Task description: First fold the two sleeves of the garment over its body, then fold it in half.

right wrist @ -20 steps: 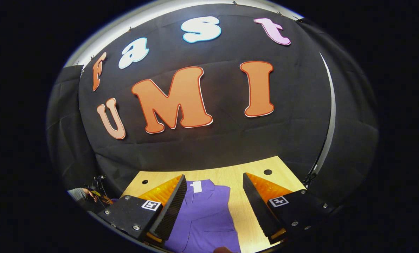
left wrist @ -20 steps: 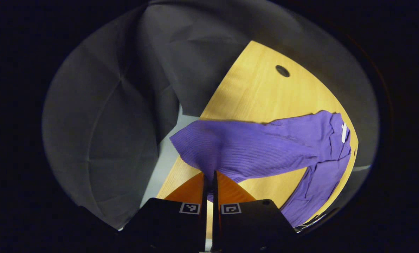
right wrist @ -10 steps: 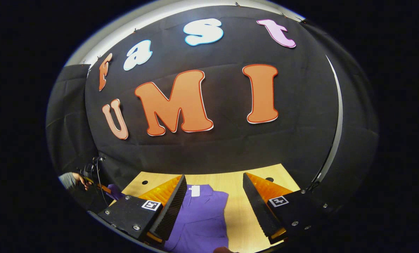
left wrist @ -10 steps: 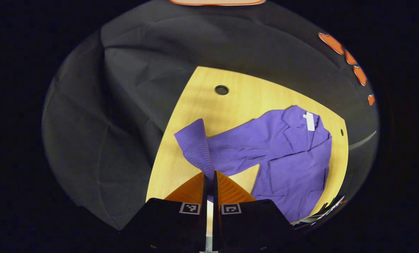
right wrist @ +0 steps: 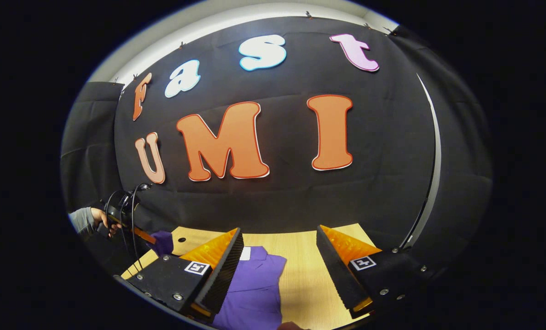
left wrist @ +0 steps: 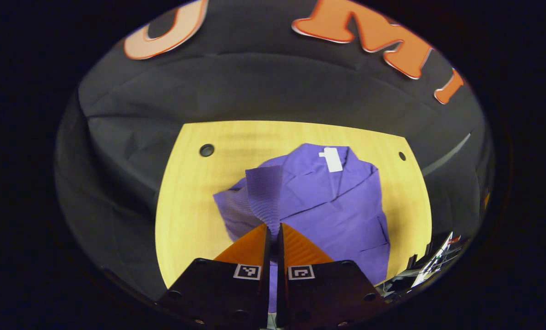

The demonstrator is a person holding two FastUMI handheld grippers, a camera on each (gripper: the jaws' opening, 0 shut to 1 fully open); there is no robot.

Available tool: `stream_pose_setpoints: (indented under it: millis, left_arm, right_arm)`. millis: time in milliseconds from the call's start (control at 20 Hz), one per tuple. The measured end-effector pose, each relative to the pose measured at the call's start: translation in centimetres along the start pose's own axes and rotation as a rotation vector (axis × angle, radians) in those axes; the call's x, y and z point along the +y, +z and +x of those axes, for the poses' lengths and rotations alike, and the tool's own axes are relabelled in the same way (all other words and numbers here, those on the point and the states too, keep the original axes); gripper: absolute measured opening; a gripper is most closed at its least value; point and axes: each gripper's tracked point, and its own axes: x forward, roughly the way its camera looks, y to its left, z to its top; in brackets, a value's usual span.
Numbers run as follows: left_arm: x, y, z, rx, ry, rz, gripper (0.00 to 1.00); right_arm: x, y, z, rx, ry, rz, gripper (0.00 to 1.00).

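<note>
Purple sleeve [left wrist: 263, 195], clamped in your left claw [left wrist: 273, 229], has swung from off the desk [left wrist: 186, 192] edge to over the garment [left wrist: 341, 206] body. Lower and release it; your right claw [right wrist: 277, 256] hangs apart, empty, above the garment.

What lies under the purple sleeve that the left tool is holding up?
Under the raised sleeve lie the garment's body and the wooden table. Whatever the sleeve covers directly is hidden.
</note>
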Motion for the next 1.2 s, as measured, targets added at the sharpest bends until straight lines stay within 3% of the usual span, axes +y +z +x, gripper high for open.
stream_pose_setpoints:
  millis: [50,100,850,950,1050,1200]
  left_arm:
    - [-1.6,0.3,0.3,0.000,-0.017,0.019,0.07]
    - [-3.5,0.4,1.0,0.002,-0.033,0.036,0.07]
    - [-26.7,2.3,9.1,0.063,-0.195,0.234,0.08]
    - [-29.3,1.9,9.6,0.048,-0.233,0.242,0.18]
    - [-31.3,1.4,9.1,0.034,-0.283,0.255,0.35]
    - [-31.3,1.3,7.8,-0.026,-0.294,0.276,0.54]
  right_arm:
    - [-0.7,-0.2,-0.1,0.006,-0.006,0.003,1.00]
    - [-1.2,-0.5,-0.3,0.009,-0.013,0.007,0.95]
    - [-7.8,-3.9,-2.4,0.061,-0.063,0.091,0.95]
    - [-8.3,-4.7,-2.4,0.082,-0.068,0.088,0.95]
    - [-8.6,-5.3,-2.3,0.102,-0.071,0.089,0.95]
    - [-8.6,-5.8,-2.0,0.114,-0.058,0.098,0.95]
